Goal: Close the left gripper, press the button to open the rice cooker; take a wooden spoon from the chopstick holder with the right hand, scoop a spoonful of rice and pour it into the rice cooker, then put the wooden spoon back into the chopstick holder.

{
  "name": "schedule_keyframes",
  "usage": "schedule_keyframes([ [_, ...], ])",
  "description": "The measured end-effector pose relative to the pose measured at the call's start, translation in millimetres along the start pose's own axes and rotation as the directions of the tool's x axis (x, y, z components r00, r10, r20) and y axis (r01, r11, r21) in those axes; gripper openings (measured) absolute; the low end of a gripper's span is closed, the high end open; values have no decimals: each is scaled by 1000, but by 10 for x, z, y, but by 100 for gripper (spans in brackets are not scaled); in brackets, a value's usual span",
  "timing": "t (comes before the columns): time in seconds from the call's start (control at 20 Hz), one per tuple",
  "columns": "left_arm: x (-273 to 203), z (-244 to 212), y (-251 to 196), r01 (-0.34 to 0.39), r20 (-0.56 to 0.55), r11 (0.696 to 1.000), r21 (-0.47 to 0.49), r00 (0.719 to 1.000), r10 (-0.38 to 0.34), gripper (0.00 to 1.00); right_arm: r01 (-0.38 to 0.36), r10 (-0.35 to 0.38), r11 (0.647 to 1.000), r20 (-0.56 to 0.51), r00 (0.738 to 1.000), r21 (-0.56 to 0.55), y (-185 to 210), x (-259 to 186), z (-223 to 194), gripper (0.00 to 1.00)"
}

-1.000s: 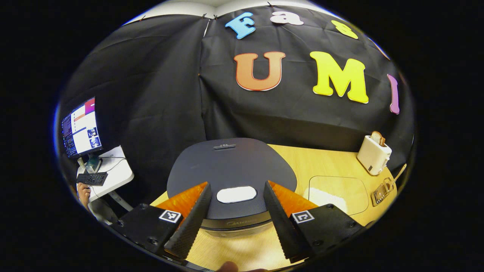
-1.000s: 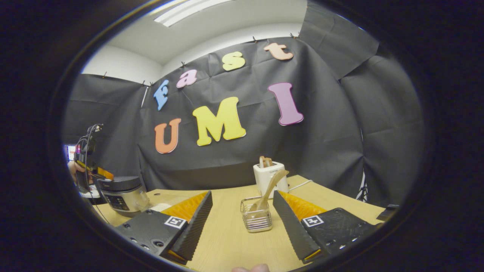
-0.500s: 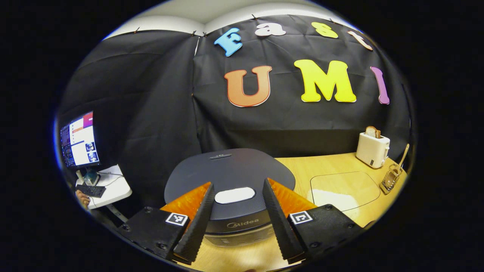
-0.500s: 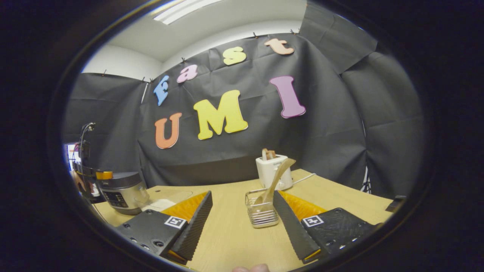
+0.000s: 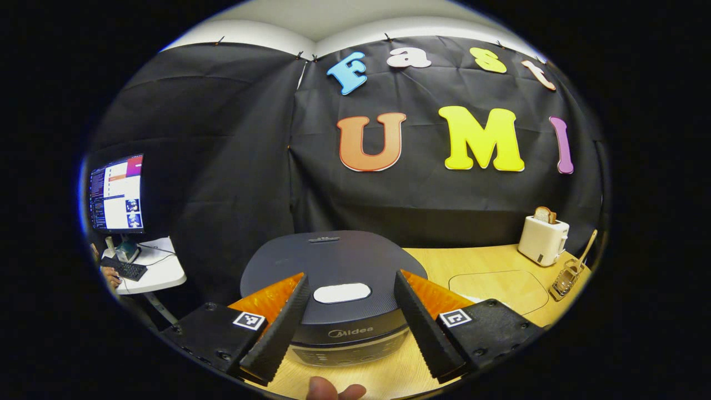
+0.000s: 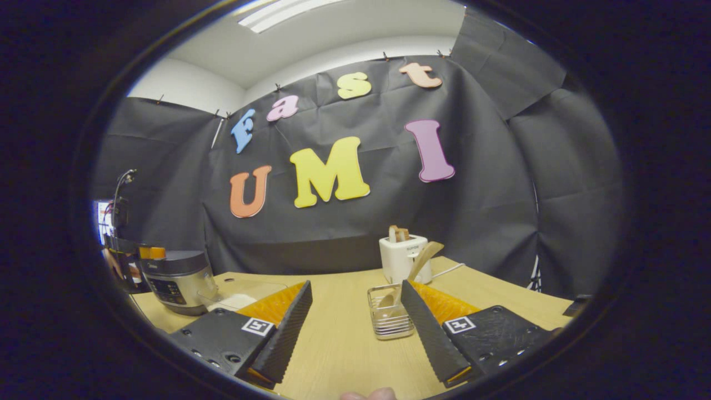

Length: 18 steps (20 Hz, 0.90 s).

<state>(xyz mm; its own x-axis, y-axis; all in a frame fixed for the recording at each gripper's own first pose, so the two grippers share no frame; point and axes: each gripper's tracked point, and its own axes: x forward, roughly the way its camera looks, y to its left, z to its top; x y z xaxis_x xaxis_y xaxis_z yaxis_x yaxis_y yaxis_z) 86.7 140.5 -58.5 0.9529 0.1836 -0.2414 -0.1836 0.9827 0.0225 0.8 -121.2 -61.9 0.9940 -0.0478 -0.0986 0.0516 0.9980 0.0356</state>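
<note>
2 grippers, both w/ fingers spread wide, nothing between them. Left gripper sits low in front of the cooker, lid down; its fingers frame the pale oval button on the lid's near edge, not touching it. Cooker stands at the surface's left end. To its right in left gripper view: a clear tray, then well off at the far right a toaster w/ bread in the slot and, just beside it, the wire holder w/ spoon leaning out.

Right gripper hangs above the surface, facing the holder, which sits close ahead, just left of the right-hand finger. Spoon stands tilted in the holder, handle up and to the right, across the toaster's front. Cooker far left in right gripper view, tray w/ rice beside it.
</note>
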Motion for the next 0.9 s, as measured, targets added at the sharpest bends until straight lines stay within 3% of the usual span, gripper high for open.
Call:
schedule_keyframes([
  [0.25,-352,511,-288,67,136,998,-20,989,-63,98,84,-80,995,77,994,-59,-118,-84,325,95],
  [0.3,-437,598,-351,72,169,997,-16,983,-69,93,95,-89,994,92,992,-59,-138,-95,395,95],
  [0.4,-612,686,-614,141,215,990,-6,967,-136,98,92,-83,994,135,987,-64,-85,-147,560,95],
  [0.7,-1162,633,-1206,247,278,968,32,929,-246,98,85,-62,992,222,973,-92,120,-279,775,95],
  [0.75,-1199,597,-1303,262,278,964,42,924,-263,98,85,-58,991,235,970,-105,156,-303,812,92],
  [0.9,-1362,496,-1458,274,285,960,67,916,-281,98,99,-63,986,250,966,-136,221,-358,869,95],
])
